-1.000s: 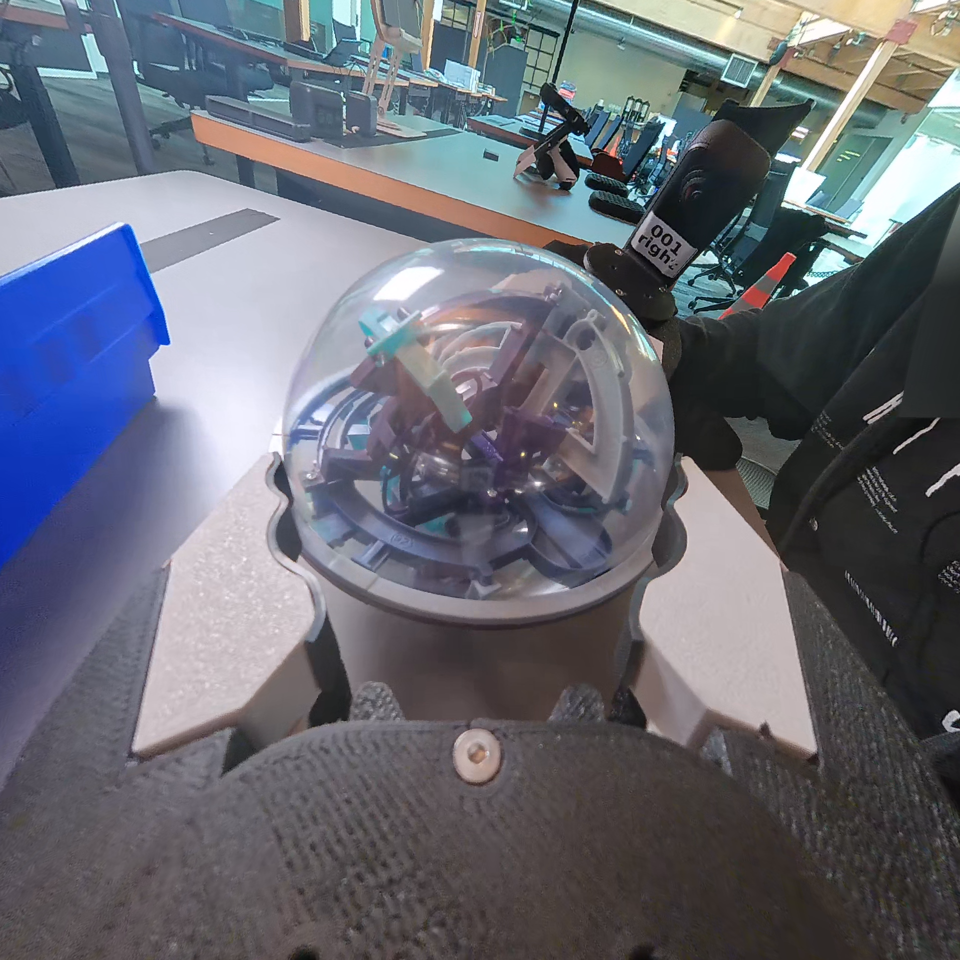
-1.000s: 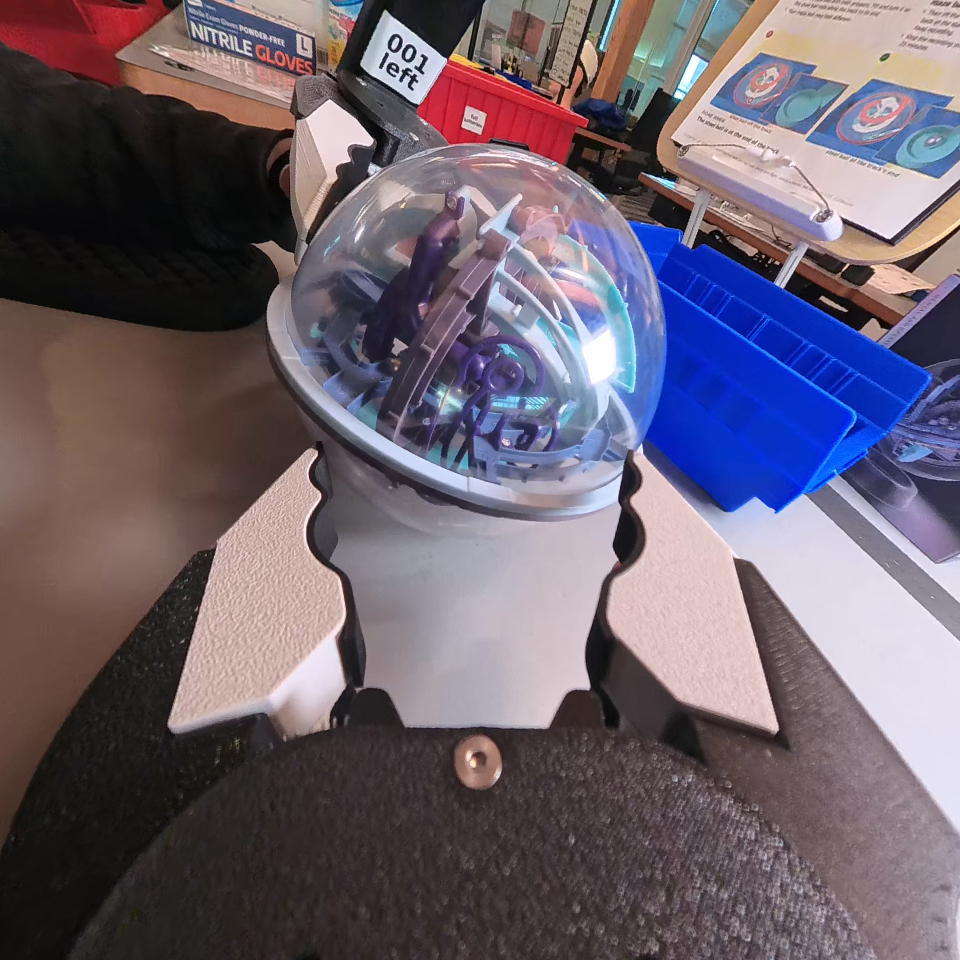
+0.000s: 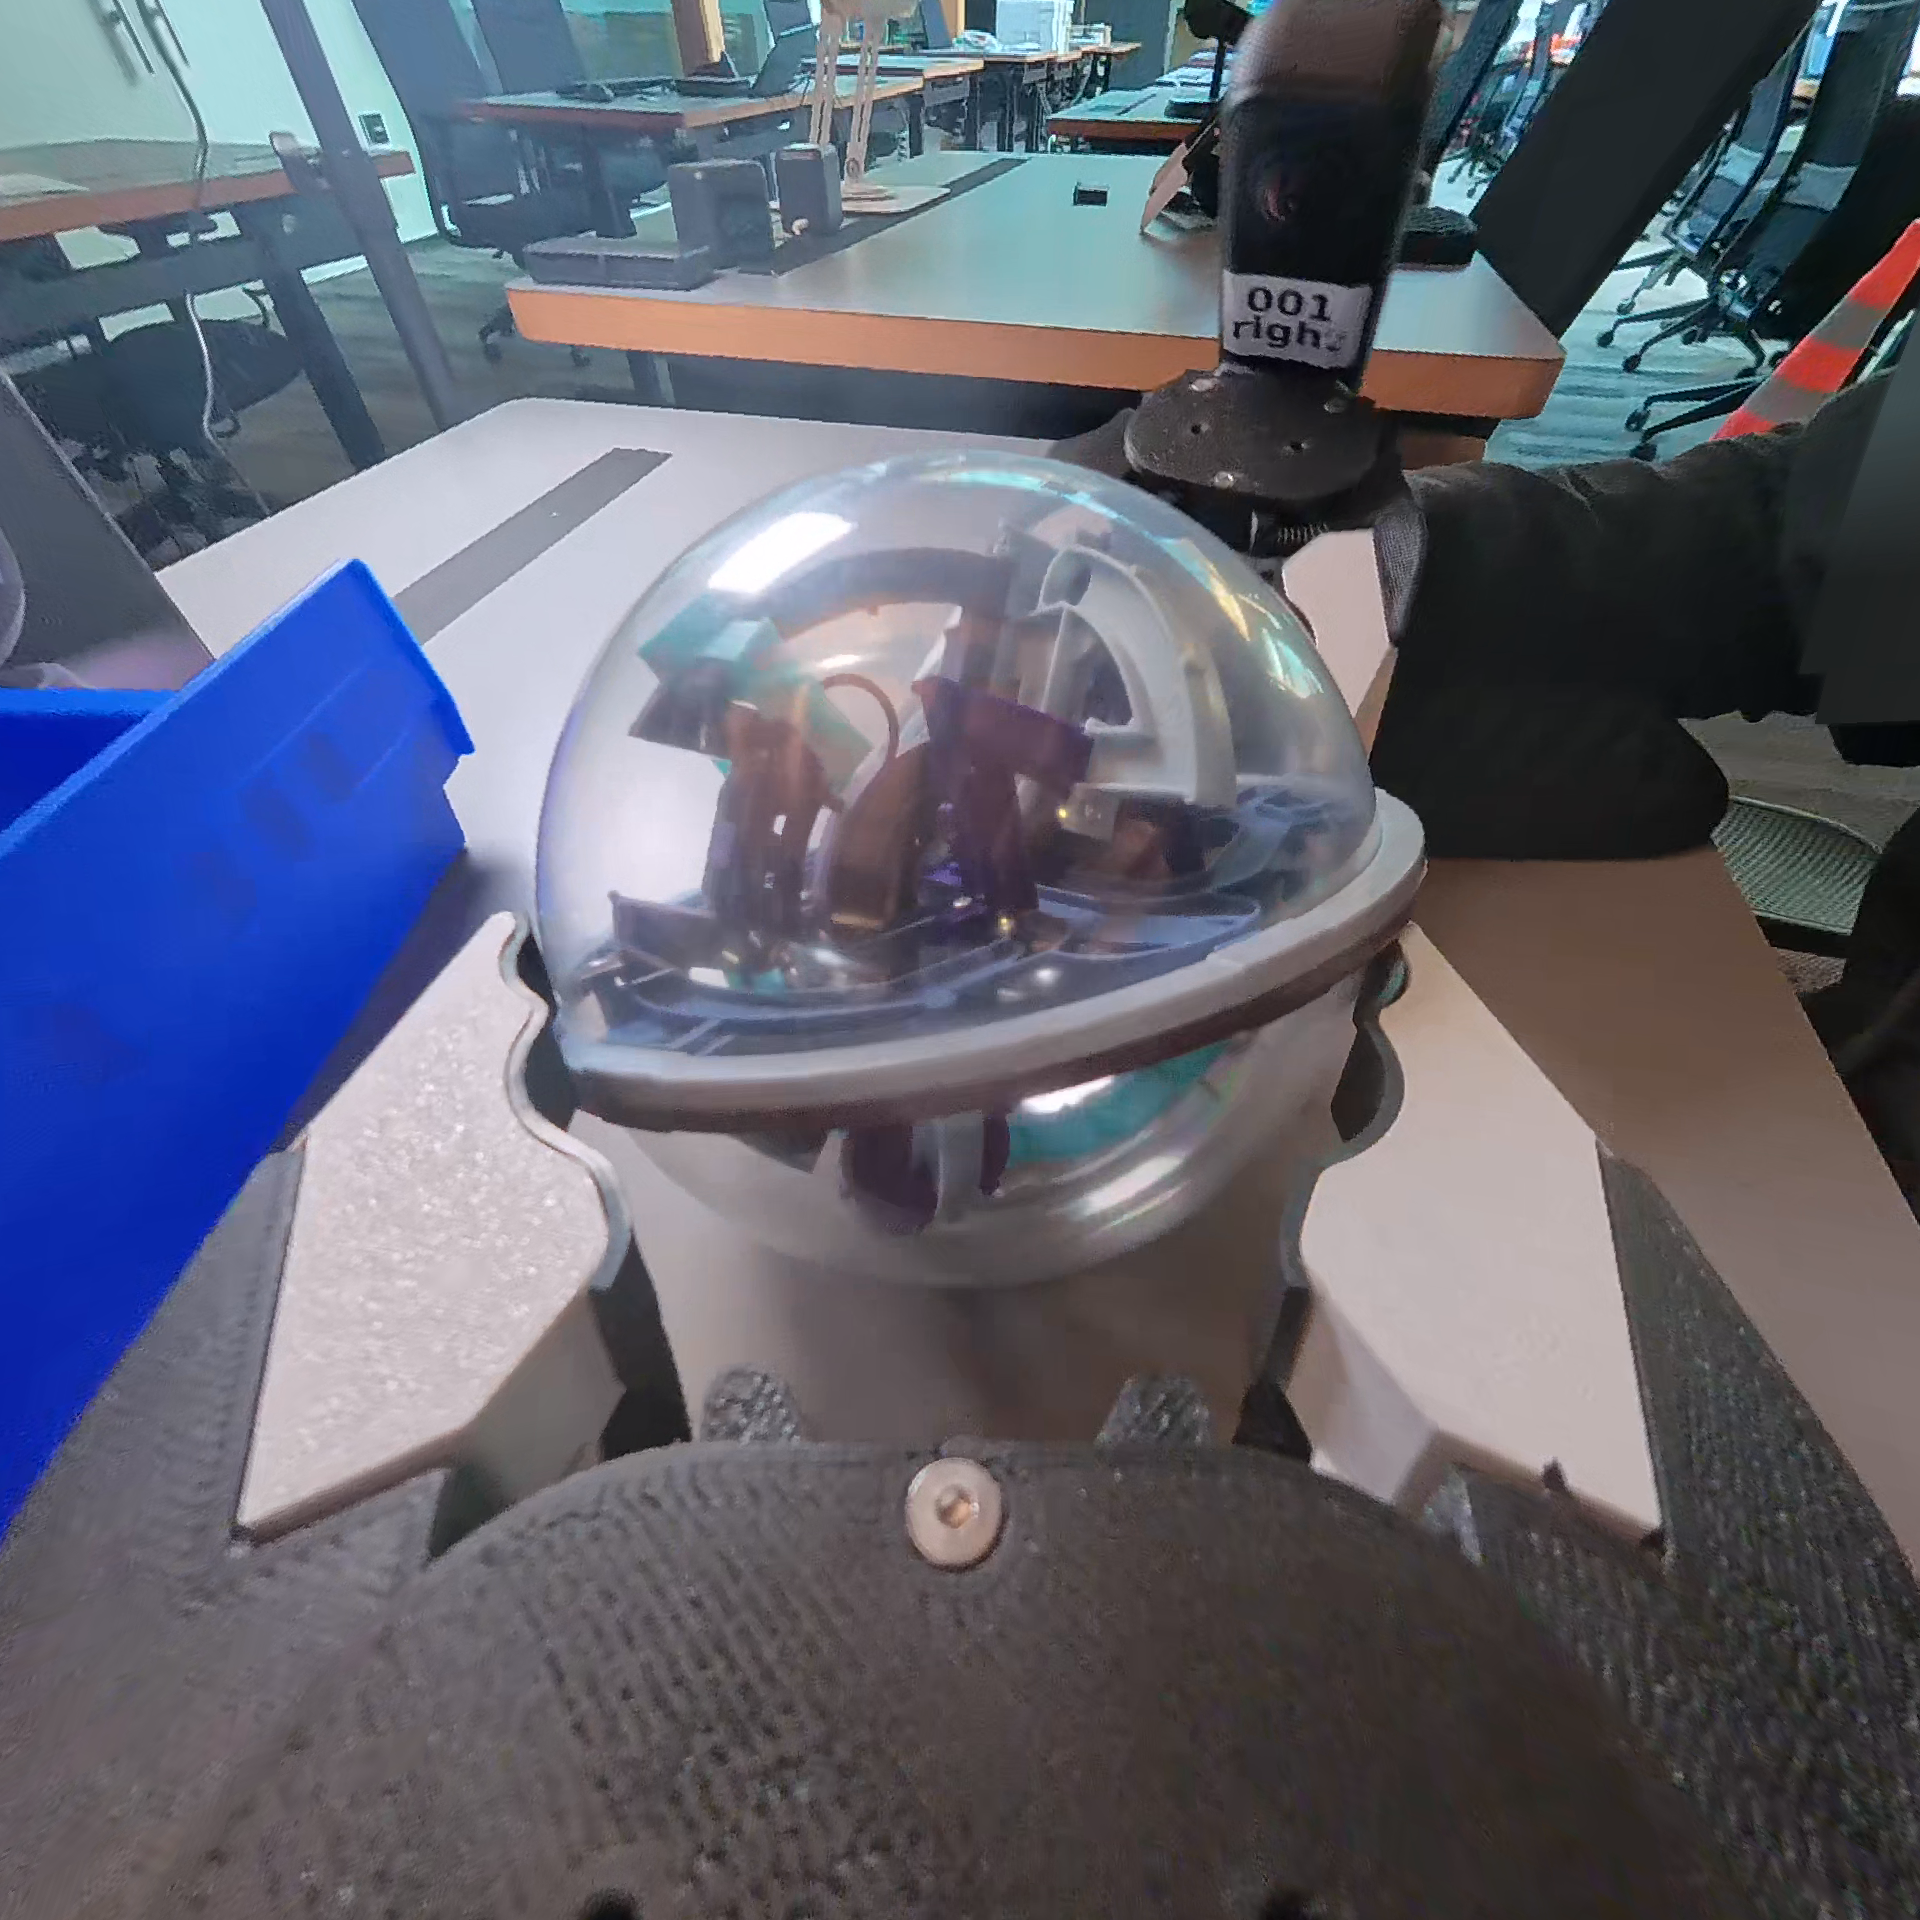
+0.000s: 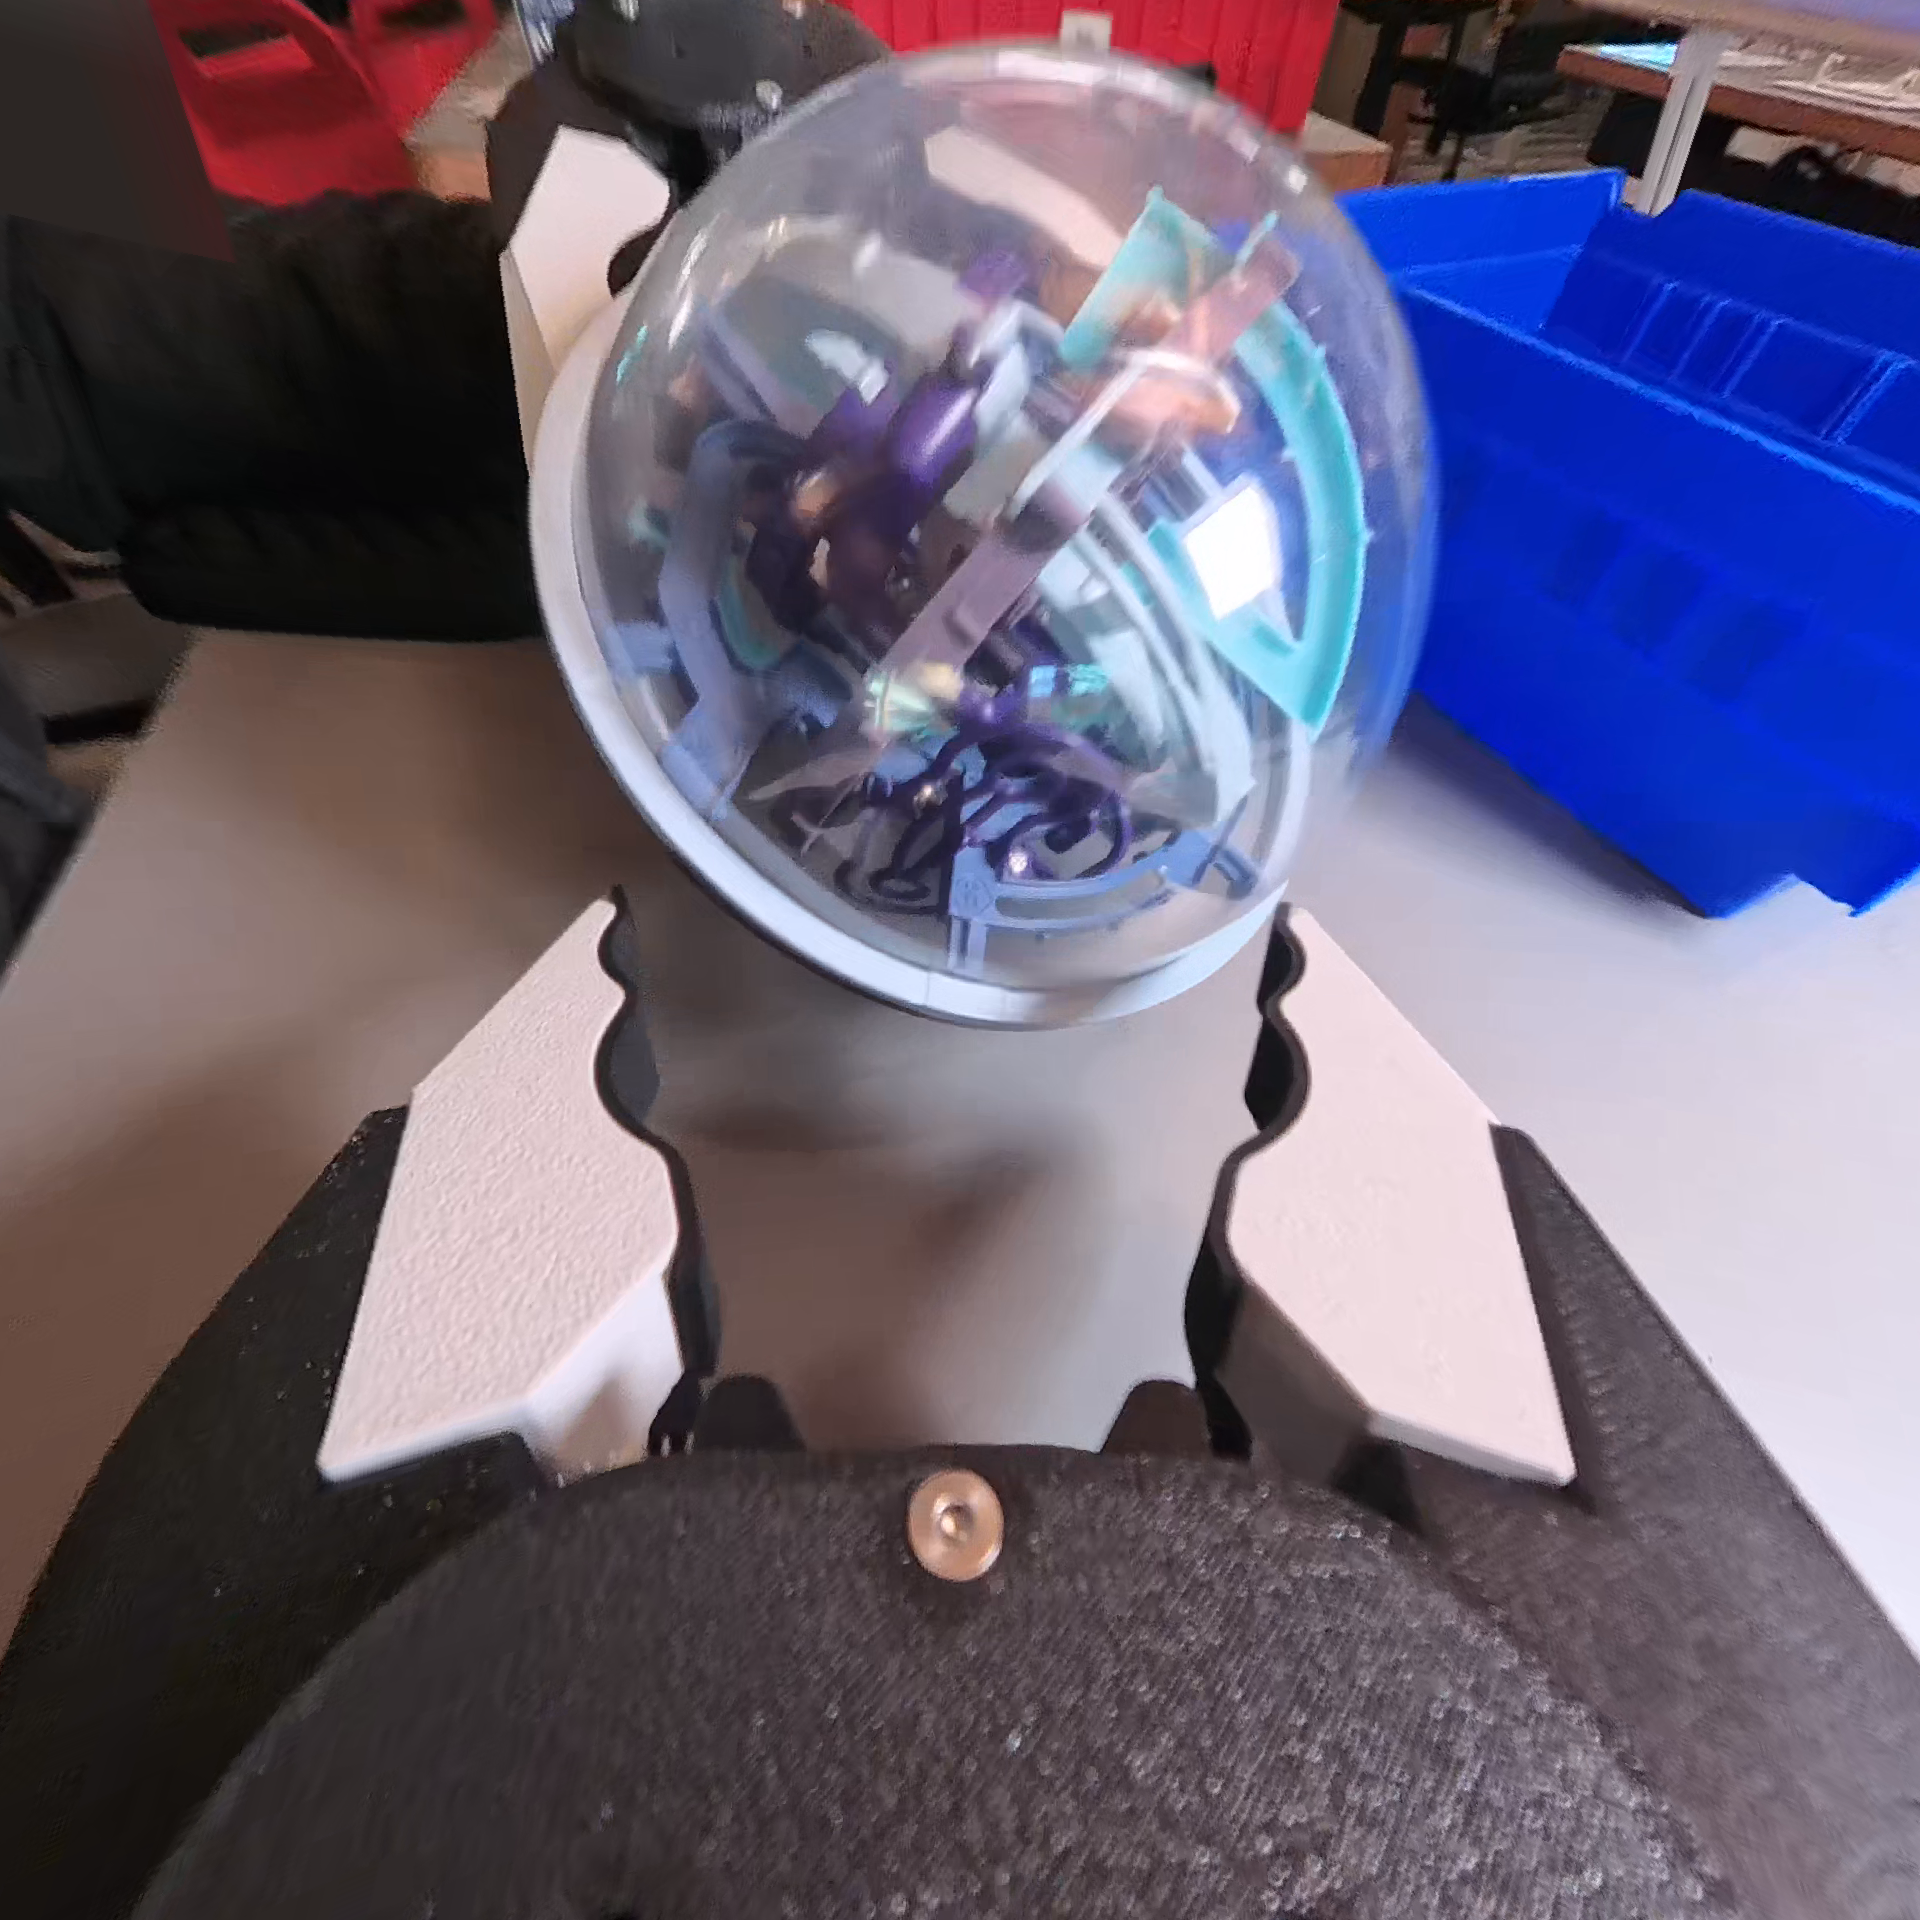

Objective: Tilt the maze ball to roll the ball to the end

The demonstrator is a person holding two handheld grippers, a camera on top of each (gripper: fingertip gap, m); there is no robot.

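Office desk, blue bin (image 3: 208, 883) alongside. Clear maze ball (image 3: 966, 831) sits cradled between the left gripper's (image 3: 956, 997) wide-spread fingers, pads at its sides. Right gripper (image 4: 945, 935), jaws apart, lies just short of it; the seam ring tilts left.

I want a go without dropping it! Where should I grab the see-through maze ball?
Grip the maze ball at the grey band round its middle, squeezing from two opposite sides. The clear domes are smooth and curved, so fingers would likely slip; the band sticks out like a ledge. The left gripper holds it there now.
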